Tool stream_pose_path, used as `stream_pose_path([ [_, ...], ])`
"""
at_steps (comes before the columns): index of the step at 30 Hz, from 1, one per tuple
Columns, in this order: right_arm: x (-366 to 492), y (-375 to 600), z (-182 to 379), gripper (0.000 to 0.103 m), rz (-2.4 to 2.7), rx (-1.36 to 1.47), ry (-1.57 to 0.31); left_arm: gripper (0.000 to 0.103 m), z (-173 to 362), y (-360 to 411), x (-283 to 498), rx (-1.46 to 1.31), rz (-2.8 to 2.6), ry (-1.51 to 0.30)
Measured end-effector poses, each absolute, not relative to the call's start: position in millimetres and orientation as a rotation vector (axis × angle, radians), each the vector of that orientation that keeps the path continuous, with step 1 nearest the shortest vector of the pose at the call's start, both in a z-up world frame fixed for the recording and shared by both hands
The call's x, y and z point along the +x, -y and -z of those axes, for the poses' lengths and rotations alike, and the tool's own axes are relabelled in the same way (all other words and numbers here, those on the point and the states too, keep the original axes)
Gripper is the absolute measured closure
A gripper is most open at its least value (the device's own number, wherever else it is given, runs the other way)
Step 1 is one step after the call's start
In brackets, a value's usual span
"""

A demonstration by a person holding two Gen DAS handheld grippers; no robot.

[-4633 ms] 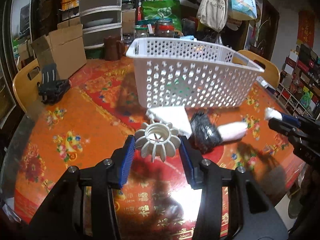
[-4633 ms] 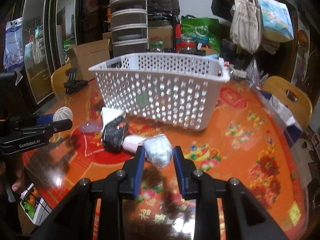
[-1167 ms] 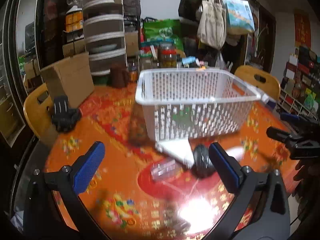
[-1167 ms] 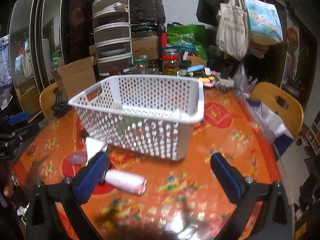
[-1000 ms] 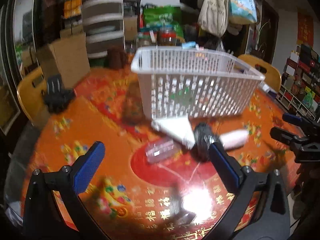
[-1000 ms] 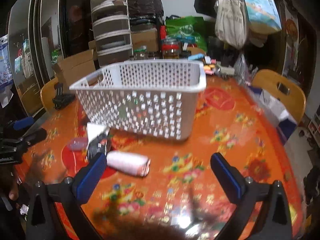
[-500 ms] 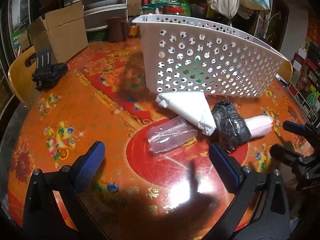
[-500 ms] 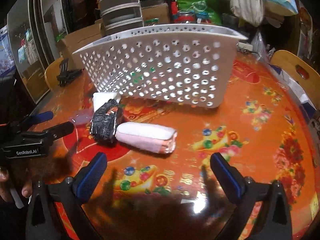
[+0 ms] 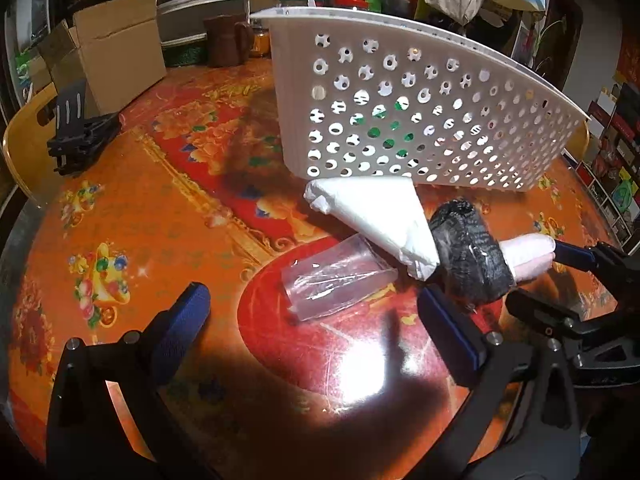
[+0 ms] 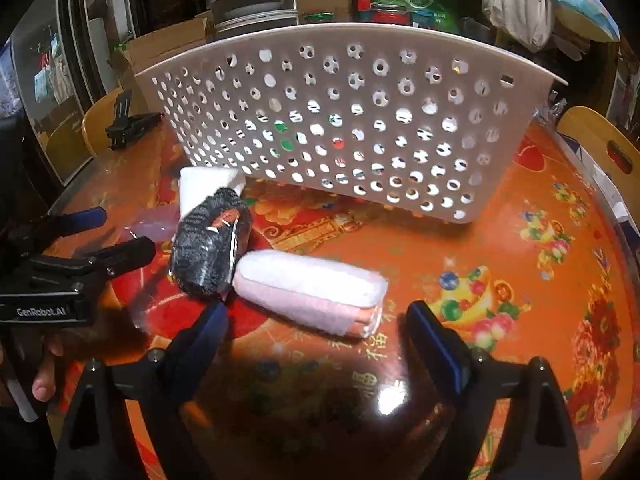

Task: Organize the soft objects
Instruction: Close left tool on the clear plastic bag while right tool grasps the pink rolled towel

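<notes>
On the far left of the left wrist view a black clip-like stand (image 9: 82, 130) sits near the edge of the red and orange patterned tabletop (image 9: 152, 216), with a cardboard box (image 9: 116, 44) behind it. The left claw (image 9: 316, 316) hangs low over the tabletop with its blue-padded jaws spread wide and nothing between the pads. Just beyond it lies a clear plastic packet (image 9: 336, 276), flat on the red circle of the cloth. A white folded cloth (image 9: 376, 212) lies next, one corner over the packet's far end and its other side touching a black bundle (image 9: 468, 256) wrapped in shiny film. A pink rolled towel (image 9: 528, 256) pokes out from behind the black bundle. Behind all of these stands a white perforated basket (image 9: 400, 92), with green and other shapes showing through its holes; what they are cannot be told.

In the right wrist view the left claw shows again at the left edge, gripped by a hand (image 10: 44, 364). The black bundle (image 10: 212, 240) leans against the near end of the pink rolled towel (image 10: 312, 292), which lies crosswise on the tabletop in front of the basket (image 10: 360, 120). The right claw (image 10: 316, 328) is poised just in front of the towel, jaws wide but closing, the pads clear of the towel on both sides and holding nothing. A yellow chair back (image 10: 600, 148) stands at the far right.
</notes>
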State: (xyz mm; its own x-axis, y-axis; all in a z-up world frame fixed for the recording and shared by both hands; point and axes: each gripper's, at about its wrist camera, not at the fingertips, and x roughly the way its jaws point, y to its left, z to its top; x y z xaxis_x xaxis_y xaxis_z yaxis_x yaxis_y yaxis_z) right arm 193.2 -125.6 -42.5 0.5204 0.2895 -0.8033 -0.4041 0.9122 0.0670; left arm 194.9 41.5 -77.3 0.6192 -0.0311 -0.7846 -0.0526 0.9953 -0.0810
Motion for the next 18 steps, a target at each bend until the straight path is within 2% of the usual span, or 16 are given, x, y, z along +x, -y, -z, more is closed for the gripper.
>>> stream_pose_path([
  [11, 208.8, 108.1, 48.8, 0.016, -0.389, -0.225, -0.956, 0.000, 84.6, -36.1, 208.6, -0.080, -0.004, -0.944],
  [14, 209.2, 105.3, 49.6, 0.019, -0.393, -0.226, -0.953, 0.000, 85.8, -37.0, 212.2, -0.085, -0.004, -0.949],
  [16, 208.5, 103.3, 49.4, 0.026, -0.398, -0.228, -0.948, 0.000, 86.6, -37.6, 215.0, -0.087, -0.002, -0.950],
  [18, 207.2, 102.6, 48.8, 0.028, -0.400, -0.230, -0.943, 0.001, 86.9, -37.6, 216.2, -0.082, -0.001, -0.947],
])
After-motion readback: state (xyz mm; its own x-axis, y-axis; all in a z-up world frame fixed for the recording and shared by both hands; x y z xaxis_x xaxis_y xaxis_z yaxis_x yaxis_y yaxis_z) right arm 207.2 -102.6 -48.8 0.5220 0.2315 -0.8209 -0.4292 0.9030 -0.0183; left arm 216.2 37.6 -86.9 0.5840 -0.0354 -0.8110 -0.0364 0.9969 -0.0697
